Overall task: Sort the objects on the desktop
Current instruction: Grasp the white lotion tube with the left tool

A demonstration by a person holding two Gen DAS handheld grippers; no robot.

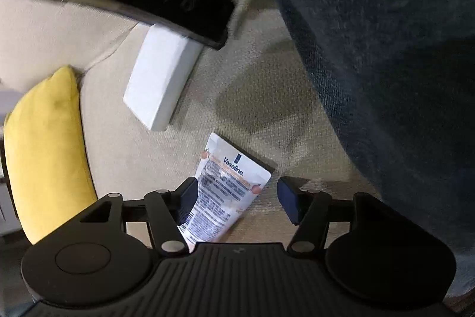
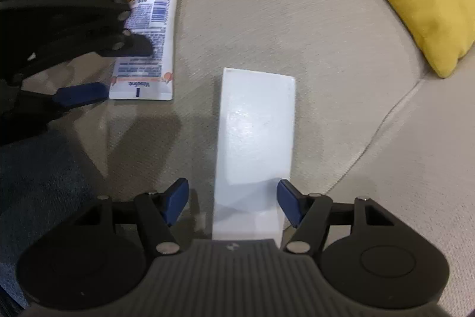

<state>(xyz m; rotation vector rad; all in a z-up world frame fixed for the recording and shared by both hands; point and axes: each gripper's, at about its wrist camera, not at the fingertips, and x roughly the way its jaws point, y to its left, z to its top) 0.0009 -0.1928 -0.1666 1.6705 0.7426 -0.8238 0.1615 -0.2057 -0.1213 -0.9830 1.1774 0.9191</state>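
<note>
The left tongs (image 1: 237, 199) gape wide over the white Vaseline tube (image 1: 221, 192), lying lengthwise between them. The right tongs (image 2: 233, 202) stand half open, gripping nothing, astride the long white rectangular box (image 2: 255, 138), which points straight ahead.

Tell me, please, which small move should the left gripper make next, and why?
Probably lift the left gripper away: its jaws stand wide open and the Vaseline tube lies flat on the beige cushion between them, seemingly unpressed by the pads.
</note>
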